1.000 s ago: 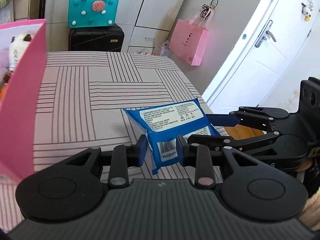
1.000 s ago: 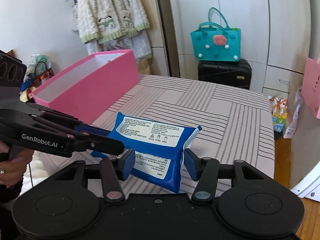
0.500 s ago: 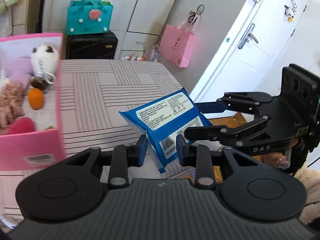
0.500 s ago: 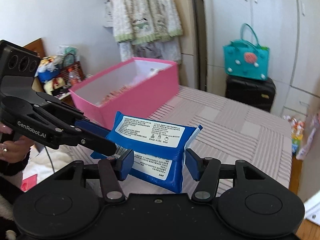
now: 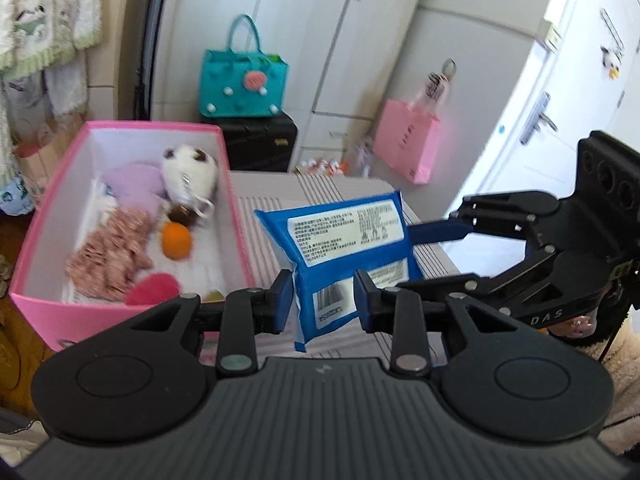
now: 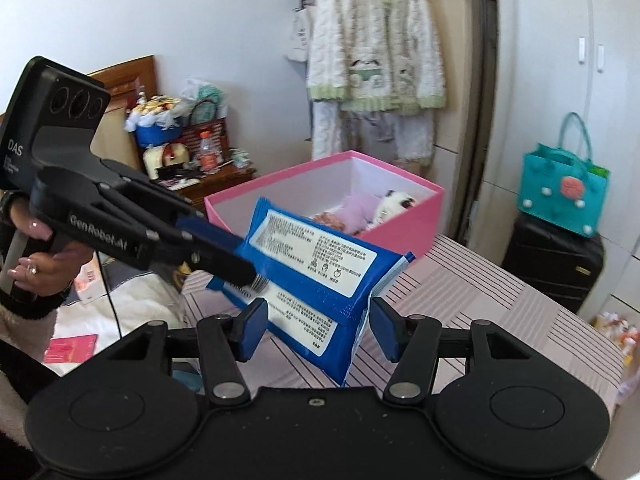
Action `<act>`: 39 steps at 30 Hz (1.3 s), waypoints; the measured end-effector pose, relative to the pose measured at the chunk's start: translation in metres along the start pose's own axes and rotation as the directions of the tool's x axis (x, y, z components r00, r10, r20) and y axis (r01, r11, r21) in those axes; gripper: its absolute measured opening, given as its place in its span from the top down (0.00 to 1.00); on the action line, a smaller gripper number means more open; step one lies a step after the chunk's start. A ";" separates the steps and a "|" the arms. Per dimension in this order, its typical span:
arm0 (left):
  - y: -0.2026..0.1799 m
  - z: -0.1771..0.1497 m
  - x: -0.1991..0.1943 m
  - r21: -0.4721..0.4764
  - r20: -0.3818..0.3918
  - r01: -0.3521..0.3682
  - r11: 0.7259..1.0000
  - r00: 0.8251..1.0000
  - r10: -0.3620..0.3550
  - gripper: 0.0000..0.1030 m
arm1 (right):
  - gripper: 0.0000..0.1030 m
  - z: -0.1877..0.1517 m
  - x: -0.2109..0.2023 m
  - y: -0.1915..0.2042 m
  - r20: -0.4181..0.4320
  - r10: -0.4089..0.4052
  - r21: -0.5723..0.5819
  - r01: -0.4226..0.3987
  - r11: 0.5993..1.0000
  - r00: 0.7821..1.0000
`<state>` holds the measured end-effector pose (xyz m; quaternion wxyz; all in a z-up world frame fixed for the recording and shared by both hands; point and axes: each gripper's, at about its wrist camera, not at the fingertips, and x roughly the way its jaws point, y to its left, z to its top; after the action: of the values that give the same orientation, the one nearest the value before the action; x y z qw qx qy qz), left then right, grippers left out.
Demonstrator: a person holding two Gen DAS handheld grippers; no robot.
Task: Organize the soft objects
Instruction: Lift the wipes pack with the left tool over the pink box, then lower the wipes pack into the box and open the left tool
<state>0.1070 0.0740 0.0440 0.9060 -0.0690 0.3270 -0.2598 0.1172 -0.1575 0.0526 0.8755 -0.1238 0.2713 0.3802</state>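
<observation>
Left wrist view: left gripper [image 5: 322, 298] and right gripper [image 6: 318, 330] both clamp the blue wipes pack [image 5: 344, 248], airborne beside the pink box [image 5: 240, 216]. Uneven release risks it falling outside.

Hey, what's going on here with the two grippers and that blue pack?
A person is holding a blue wipes pack in the air with both handheld grippers, the left gripper pinching one end and the right gripper clamped on the other. The pack hangs above the striped bed, beside an open pink box that already holds plush toys and other soft things.
</observation>
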 end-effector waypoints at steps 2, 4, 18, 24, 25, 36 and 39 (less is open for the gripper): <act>0.008 0.004 -0.003 -0.008 0.031 -0.023 1.000 0.999 0.023 0.69 | 0.40 0.008 0.009 -0.005 -0.010 0.033 0.007 -0.033 0.999 0.999; 0.015 0.008 -0.006 -0.022 0.055 -0.043 0.999 0.998 0.044 0.69 | 0.44 0.016 0.018 -0.008 -0.015 0.058 0.017 -0.058 0.998 0.998; 0.105 0.041 0.027 -0.139 0.082 -0.238 0.961 0.964 0.251 0.69 | 0.76 0.076 0.109 -0.047 0.022 0.136 0.189 -0.138 0.972 0.990; 0.142 0.039 0.062 -0.159 -0.020 -0.294 0.943 0.956 0.294 0.69 | 0.76 0.086 0.165 -0.052 -0.030 0.132 0.234 -0.122 0.965 0.991; 0.146 0.038 0.065 -0.169 -0.035 -0.298 0.939 0.954 0.296 0.69 | 0.76 0.087 0.173 -0.051 -0.041 0.132 0.230 -0.119 0.966 0.990; 0.133 0.041 0.088 0.052 -0.055 -0.430 0.901 0.900 0.432 0.69 | 0.73 0.080 0.212 -0.047 -0.136 0.131 0.212 -0.100 0.972 0.982; 0.133 0.043 0.088 0.020 -0.043 -0.397 0.917 0.916 0.398 0.69 | 0.74 0.079 0.216 -0.044 -0.136 0.120 0.193 -0.093 0.977 0.983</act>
<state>0.2480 0.1408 -0.0110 0.9324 0.0097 0.3537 -0.0736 0.3008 -0.0250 -0.0051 0.8391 -0.0547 0.3758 0.3895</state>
